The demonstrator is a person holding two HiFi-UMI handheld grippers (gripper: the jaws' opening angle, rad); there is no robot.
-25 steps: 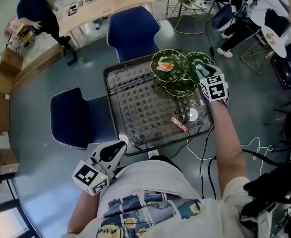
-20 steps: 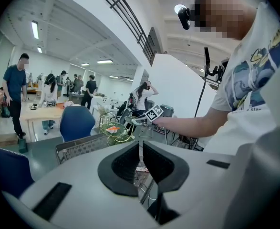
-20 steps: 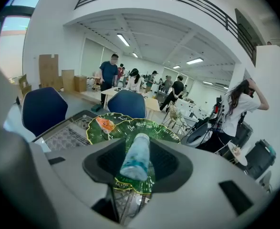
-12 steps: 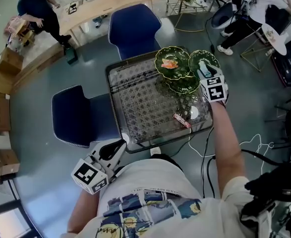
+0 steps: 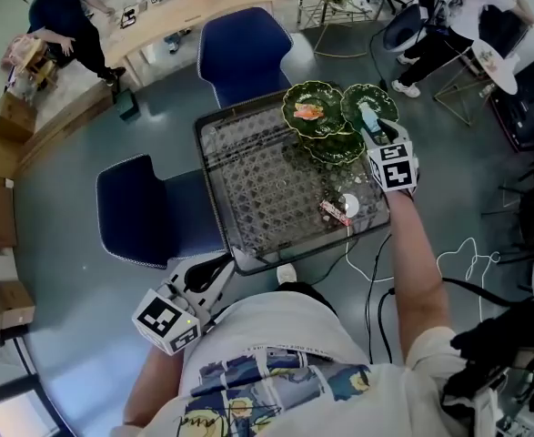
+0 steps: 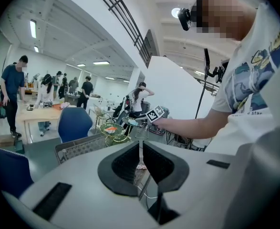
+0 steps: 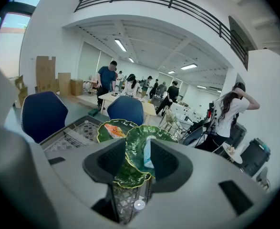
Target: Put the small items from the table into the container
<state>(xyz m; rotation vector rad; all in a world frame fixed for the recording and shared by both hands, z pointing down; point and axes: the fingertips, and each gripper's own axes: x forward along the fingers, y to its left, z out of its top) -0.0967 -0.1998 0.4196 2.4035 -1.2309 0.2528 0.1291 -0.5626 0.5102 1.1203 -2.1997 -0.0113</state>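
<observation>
— Fingers [image 7: 104, 162] of the right gripper [image 7: 139, 149]?
— Spread apart around a pale blue packet [image 7: 147, 155]; touching one pad, clear of the other. Poised over the right-hand green leaf dish [image 7: 136, 143].
— And the left gripper [image 6: 140, 149]?
— Pressed nearly together on nothing, off the table's [image 5: 248, 180] near corner.
— Other dishes?
— Orange packet [image 7: 114, 129] in the left dish [image 7: 104, 136]; third dish [image 7: 129, 178] lower, between the two.
— On the table?
— Red wrapper [image 5: 333, 211] beside a white disc [image 5: 349, 206], near the dishes.
— Any print?
— Too small to read; only square black-and-white patterns on the marker cubes [image 5: 394, 164].
</observation>
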